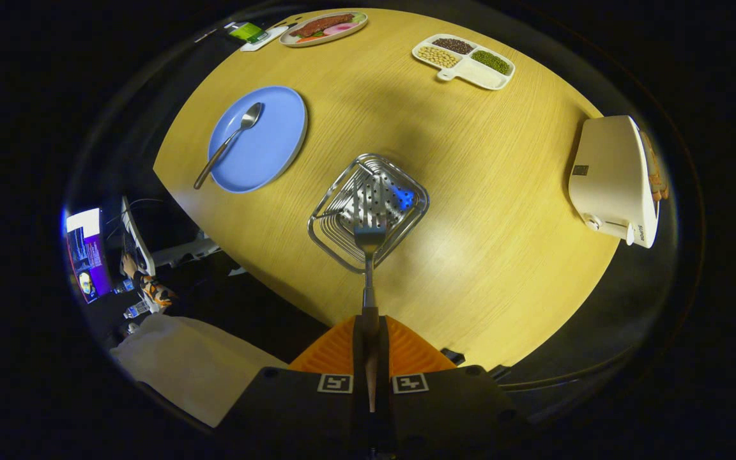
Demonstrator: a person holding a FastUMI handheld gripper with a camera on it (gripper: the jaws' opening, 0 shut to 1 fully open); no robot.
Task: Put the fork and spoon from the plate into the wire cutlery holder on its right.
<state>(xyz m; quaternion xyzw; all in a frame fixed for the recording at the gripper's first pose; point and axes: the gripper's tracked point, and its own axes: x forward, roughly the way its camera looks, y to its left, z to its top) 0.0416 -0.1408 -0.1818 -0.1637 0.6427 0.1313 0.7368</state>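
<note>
gripper fingers are closed tight on the handle of the fork, which sticks out straight ahead of them with its tines pointing down over the open mouth of the wire cutlery holder. whether the tines are already inside the rim or just above it is hard to say. the holder stands near the middle of the round wooden table, toward the near edge, and apart from the fork nothing seems to be in it. to its left, close to the table's left edge, sits the blue plate with the spoon lying on it, bowl toward the far side and handle hanging past the near rim. at the far edge are a divided dish of beans and an oval plate of food; a white appliance sits at the right edge. by my reading the job is about a third done: the fork needs releasing, and the spoon is untouched.
</note>
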